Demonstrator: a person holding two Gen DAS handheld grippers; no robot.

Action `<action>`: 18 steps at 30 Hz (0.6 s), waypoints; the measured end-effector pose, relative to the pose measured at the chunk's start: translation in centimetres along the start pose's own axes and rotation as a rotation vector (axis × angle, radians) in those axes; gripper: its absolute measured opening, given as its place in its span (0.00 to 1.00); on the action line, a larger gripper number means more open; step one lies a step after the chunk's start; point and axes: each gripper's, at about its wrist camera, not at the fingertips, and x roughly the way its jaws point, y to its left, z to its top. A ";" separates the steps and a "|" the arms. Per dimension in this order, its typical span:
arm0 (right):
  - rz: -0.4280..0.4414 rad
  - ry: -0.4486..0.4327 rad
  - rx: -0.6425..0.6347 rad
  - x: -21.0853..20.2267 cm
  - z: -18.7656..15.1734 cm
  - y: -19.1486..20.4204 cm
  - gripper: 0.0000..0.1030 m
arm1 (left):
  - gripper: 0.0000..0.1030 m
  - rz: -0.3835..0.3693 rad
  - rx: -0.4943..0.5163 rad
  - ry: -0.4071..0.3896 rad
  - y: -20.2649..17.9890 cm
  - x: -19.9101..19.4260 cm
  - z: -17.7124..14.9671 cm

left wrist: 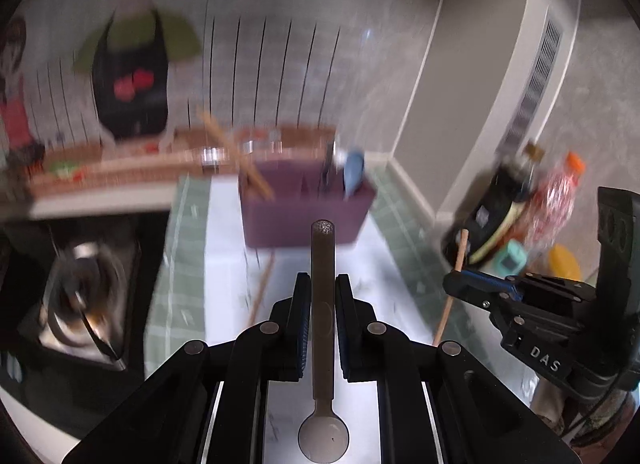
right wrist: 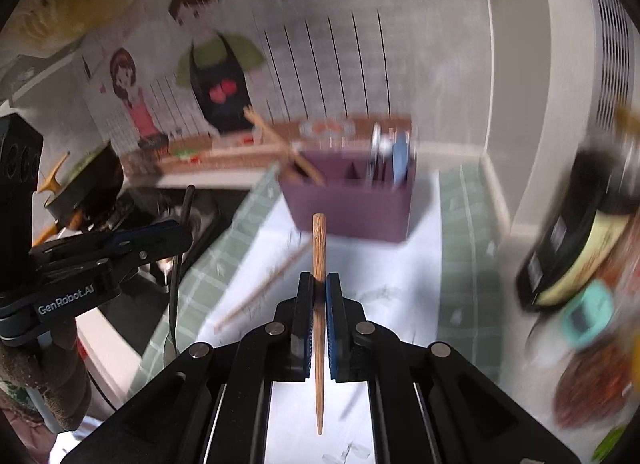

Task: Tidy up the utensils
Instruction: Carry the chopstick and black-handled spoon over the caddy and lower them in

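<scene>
My left gripper (left wrist: 322, 284) is shut on a grey metal spoon (left wrist: 322, 264), handle pointing forward, bowl toward the camera. My right gripper (right wrist: 319, 284) is shut on a wooden chopstick (right wrist: 319, 248), thick end forward. Both are held above the white mat, short of a purple utensil caddy (left wrist: 304, 220) (right wrist: 352, 208). The caddy holds wooden chopsticks (left wrist: 236, 156) on its left side and a blue spoon (left wrist: 354, 172) with dark utensils on its right. One loose chopstick (right wrist: 264, 284) lies on the mat. The views are motion-blurred.
A stove with a pot (left wrist: 80, 280) is at the left. Sauce bottles (right wrist: 576, 232) and a teal timer (right wrist: 588, 316) stand at the right, by the wall. A wooden board (right wrist: 240, 148) lies behind the caddy. The right gripper shows in the left wrist view (left wrist: 520, 296).
</scene>
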 end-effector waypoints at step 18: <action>-0.158 -0.371 -0.126 -4.7 18.7 2.0 0.05 | 0.12 0.069 0.067 -0.485 -0.1 -2.7 17.1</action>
